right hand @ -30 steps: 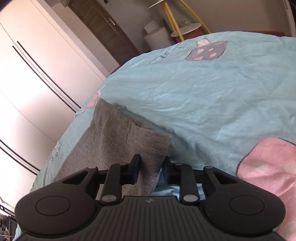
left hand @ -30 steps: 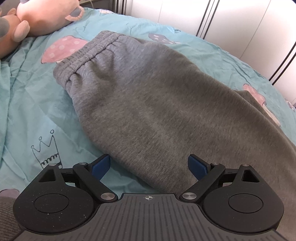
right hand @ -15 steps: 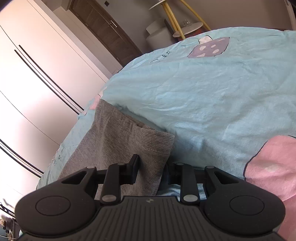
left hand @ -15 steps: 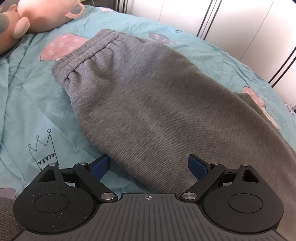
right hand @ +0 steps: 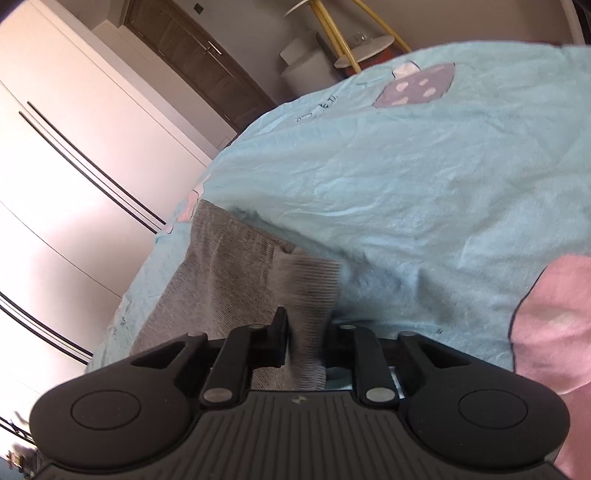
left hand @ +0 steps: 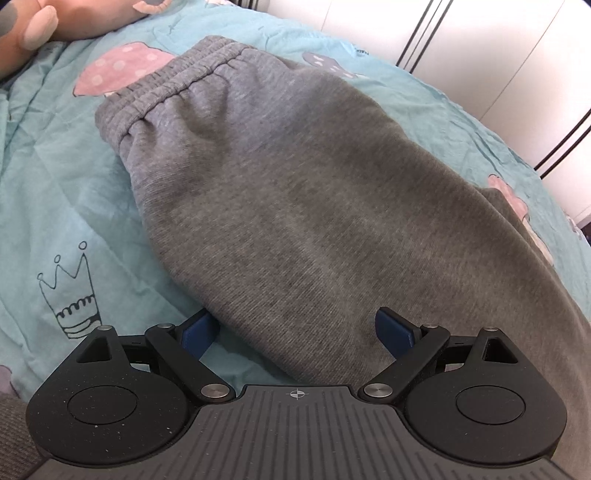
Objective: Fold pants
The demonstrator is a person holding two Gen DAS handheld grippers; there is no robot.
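Nearest in the left wrist view, the left gripper (left hand: pixel 297 334) hangs over the lower edge of the grey pants (left hand: pixel 317 206) with its jaws spread wide; the blue pads (left hand: pixel 393 332) stand on either side of the cloth, and neither one presses on it, so nothing is grasped there. The pants lie flat on the bed's turquoise sheet (left hand: pixel 55 192), doubled lengthwise, running from the gripper away toward the gathered elastic waistband (left hand: pixel 166 86) at the far left. Beside the near left of the pants the sheet shows a drawn crown (left hand: pixel 72 291), and beyond the waistband a pink spotted mushroom print (left hand: pixel 118 72). A pink plush toy (left hand: pixel 33 22) sits at the far left corner of the bed, and white wardrobe doors (left hand: pixel 491 51) stand past the bed's far edge. In the right wrist view, the right gripper (right hand: pixel 306 332) has the ribbed cuff (right hand: pixel 308 291) of the pant leg between its narrow jaws, which are closing on it; the cuff is bunched and lifted slightly off the sheet. The leg stretches away along the bed's left edge toward the wardrobe, and a dark door (right hand: pixel 195 62) and yellow-legged side table (right hand: pixel 354 44) stand beyond the far end of the bed.
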